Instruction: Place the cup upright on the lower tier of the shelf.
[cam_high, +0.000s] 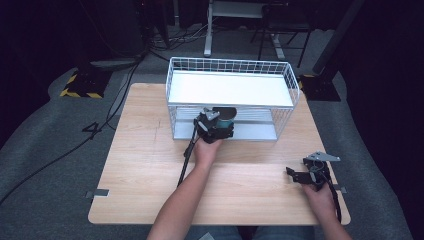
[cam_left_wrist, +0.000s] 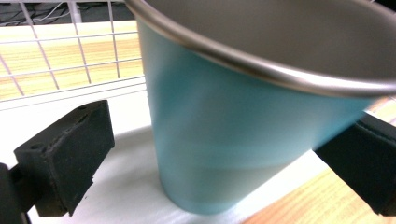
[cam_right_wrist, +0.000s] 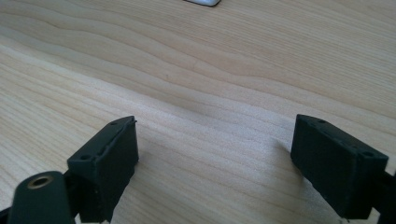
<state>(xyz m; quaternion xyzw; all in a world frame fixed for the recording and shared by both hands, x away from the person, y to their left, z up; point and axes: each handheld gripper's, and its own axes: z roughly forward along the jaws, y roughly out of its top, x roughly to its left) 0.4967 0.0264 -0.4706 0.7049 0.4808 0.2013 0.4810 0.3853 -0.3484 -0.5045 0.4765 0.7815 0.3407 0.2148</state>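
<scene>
Two tools: left tool (cam_left_wrist: 224, 158) spread around teal cup (cam_left_wrist: 243, 135), right tool (cam_right_wrist: 229, 163) spread over table (cam_right_wrist: 210, 70).

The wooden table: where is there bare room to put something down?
The light wooden table is bare left of the white wire rack and across the front between both hands. The rack's white top shelf is free too. Its lower shelf is crowded: the left gripper sits around the teal metal cup. The right gripper rests at the front right.

High view overhead, facing forward over table (cam_high: 150, 170), gripper views close, low, sharing its wood.
</scene>
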